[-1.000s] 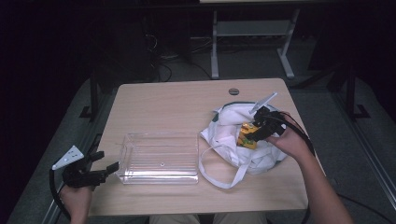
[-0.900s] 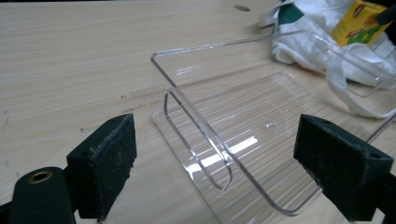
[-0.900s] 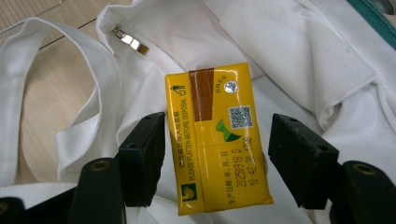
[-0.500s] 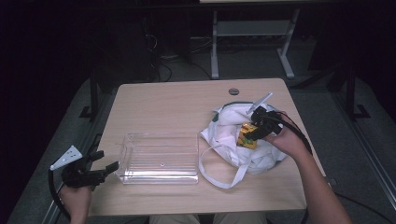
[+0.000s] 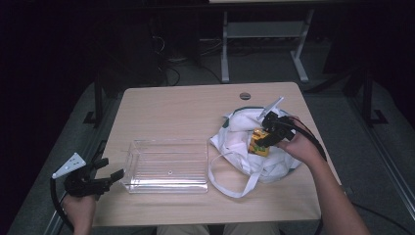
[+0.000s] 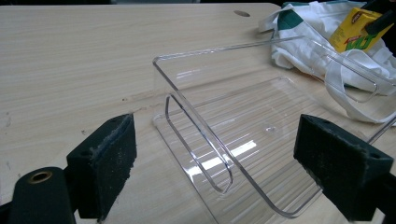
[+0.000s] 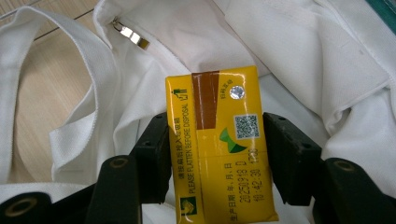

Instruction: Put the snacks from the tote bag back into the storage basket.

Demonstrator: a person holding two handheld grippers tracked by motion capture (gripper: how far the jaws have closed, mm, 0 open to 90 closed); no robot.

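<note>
Table (image 5: pixel 195 105): clear plastic tray (image 5: pixel 169 166) near front-left edge, unobstructed. White cloth bag (image 5: pixel 244 142) toward right edge, folds crowding yellow drink carton (image 7: pixel 219 144). Right gripper (image 7: pixel 215 154) jaws just closed, clamped on carton over bag. Left gripper (image 6: pixel 215 163) released, at tray's end.

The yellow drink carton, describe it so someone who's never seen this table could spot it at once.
On the wooden table, look right to the crumpled white cloth bag. On top of it sits the yellow drink carton, clamped by the right gripper, whose fingers have just been closing on its sides. It is the one bright yellow thing there.
</note>
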